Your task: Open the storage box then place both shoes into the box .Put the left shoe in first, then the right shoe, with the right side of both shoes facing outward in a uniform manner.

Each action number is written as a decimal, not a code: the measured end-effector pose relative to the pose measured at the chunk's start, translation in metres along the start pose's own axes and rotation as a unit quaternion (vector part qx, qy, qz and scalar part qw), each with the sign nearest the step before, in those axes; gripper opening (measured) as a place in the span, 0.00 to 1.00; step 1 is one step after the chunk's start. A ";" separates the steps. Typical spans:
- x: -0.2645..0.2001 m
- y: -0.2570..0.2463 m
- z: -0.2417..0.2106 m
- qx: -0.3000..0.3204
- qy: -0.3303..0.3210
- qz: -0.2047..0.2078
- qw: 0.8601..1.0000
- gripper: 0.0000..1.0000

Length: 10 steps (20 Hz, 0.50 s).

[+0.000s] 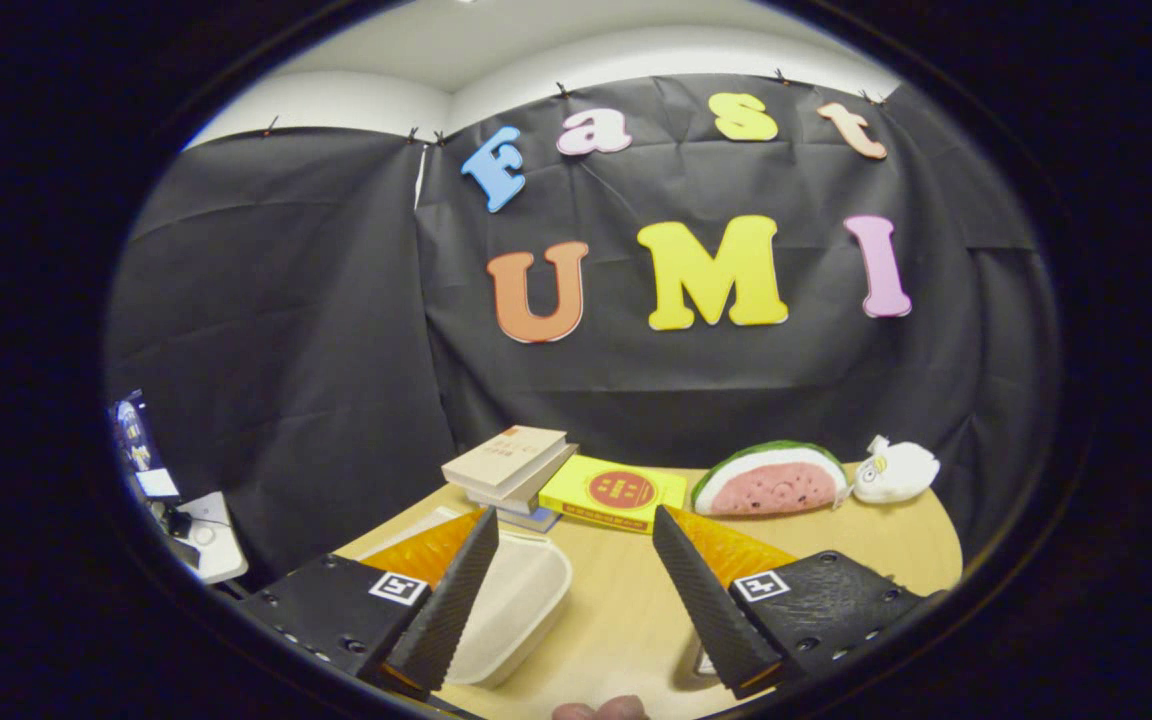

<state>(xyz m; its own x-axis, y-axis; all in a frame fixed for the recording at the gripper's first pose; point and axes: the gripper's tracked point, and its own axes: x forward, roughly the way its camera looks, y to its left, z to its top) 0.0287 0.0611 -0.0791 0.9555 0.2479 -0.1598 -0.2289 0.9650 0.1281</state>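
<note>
- Gripper (576,545): the two fingers stand wide apart above the near part of the table, with nothing held between them; each finger's body carries a square black-and-white marker.
- Round light wooden table (626,610): it spreads beneath and beyond the fingers, its far edge close to the black cloth wall.
- Pale translucent plastic storage box (521,600): it lies on the near left part of the table, just beside and partly behind the left finger, inside the gap. Whether its lid is on or off cannot be told from this angle.
- Stack of books with a beige-covered one on top (508,462): it rests at the far left of the table, beyond the left finger.
- Flat yellow book with a red round emblem (614,492): it lies just to the right of the stack, beyond the gap between the fingers.
- Plush watermelon slice with green rind and pink flesh (771,482): it sits at the far right of the table, beyond the right finger.
- Small white plush toy (896,470): it lies just to the right of the watermelon slice, near the table's far right edge.
- Fingertips of a person (601,710): they show at the nearest edge, below the gap.
- Small white side table (211,540): it stands off to the left, apart from the wooden table, with dark items on it too small to identify.
</note>
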 end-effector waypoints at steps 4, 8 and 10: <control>0.014 0.016 -0.060 0.034 0.061 0.038 0.997 0.95; 0.028 0.036 -0.108 0.091 0.117 0.076 0.986 0.96; 0.034 0.044 -0.130 0.127 0.142 0.087 0.978 0.96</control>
<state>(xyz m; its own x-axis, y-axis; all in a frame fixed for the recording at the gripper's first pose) 0.0273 0.1236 -0.2058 0.8077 0.4554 -0.3744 -0.2957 0.8623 0.4110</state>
